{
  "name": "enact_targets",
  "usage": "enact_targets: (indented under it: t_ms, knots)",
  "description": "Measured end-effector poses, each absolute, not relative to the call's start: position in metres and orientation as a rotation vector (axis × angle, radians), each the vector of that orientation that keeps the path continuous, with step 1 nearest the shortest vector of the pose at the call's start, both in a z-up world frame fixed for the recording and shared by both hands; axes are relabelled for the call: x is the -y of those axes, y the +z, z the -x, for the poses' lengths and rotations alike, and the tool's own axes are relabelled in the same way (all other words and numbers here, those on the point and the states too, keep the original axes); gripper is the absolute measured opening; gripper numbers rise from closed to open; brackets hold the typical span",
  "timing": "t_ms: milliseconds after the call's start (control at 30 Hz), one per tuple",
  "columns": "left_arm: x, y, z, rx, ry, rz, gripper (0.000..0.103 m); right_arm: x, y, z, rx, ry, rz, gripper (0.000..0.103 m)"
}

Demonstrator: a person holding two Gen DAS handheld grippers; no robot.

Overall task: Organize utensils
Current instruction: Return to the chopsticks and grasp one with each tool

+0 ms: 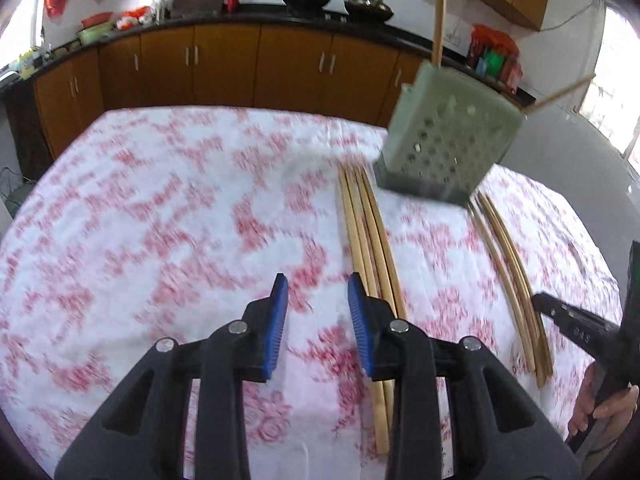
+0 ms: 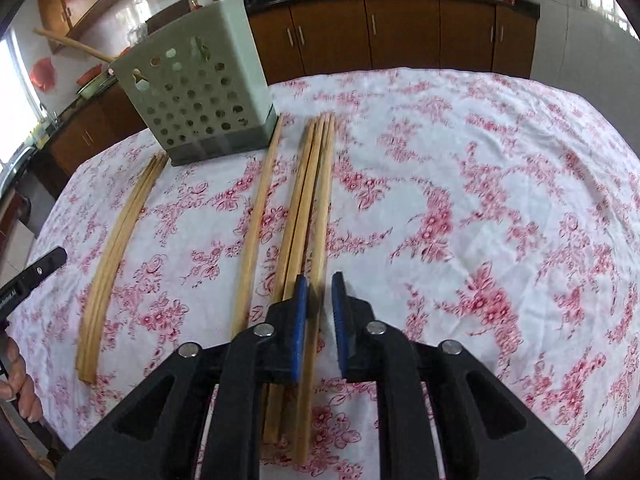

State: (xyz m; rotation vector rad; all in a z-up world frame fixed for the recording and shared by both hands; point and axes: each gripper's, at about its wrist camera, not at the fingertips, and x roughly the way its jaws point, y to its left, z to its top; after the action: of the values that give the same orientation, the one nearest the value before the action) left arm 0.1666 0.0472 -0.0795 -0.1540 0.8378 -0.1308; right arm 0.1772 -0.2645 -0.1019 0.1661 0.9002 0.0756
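Observation:
A pale green perforated utensil holder (image 1: pixel 448 136) stands on the floral tablecloth with two chopsticks sticking out of it; it also shows in the right wrist view (image 2: pixel 200 96). Several wooden chopsticks lie on the cloth in groups: a left bundle (image 2: pixel 120 240), a single one (image 2: pixel 258 224) and a middle bundle (image 2: pixel 312 208). My left gripper (image 1: pixel 318 320) is open and empty above the cloth, just left of a bundle (image 1: pixel 372 248). My right gripper (image 2: pixel 320 320) is open, jaws narrowly apart over the middle bundle's rightmost chopstick.
The table (image 2: pixel 500 200) is covered by a white cloth with red flowers. Brown kitchen cabinets (image 1: pixel 224 64) with a dark counter holding pots and bags run behind it. The other gripper's tip (image 1: pixel 572 320) shows at the right edge of the left wrist view.

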Motion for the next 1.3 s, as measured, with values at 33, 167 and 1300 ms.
enact_targets:
  t_ms: [33, 167, 1300]
  knots:
    - [-0.045, -0.083, -0.166, -0.847, -0.138, 0.155, 0.029, 0.264, -0.103, -0.174, -0.897, 0.062, -0.149, 0.008]
    - [-0.036, -0.092, -0.166, -0.877, -0.17, 0.149, 0.023, 0.278, -0.103, -0.172, -0.891, 0.004, -0.173, 0.008]
    - [-0.076, -0.104, -0.201, -0.925, -0.009, 0.137, 0.009, 0.308, -0.104, -0.183, -0.858, -0.071, -0.127, 0.008]
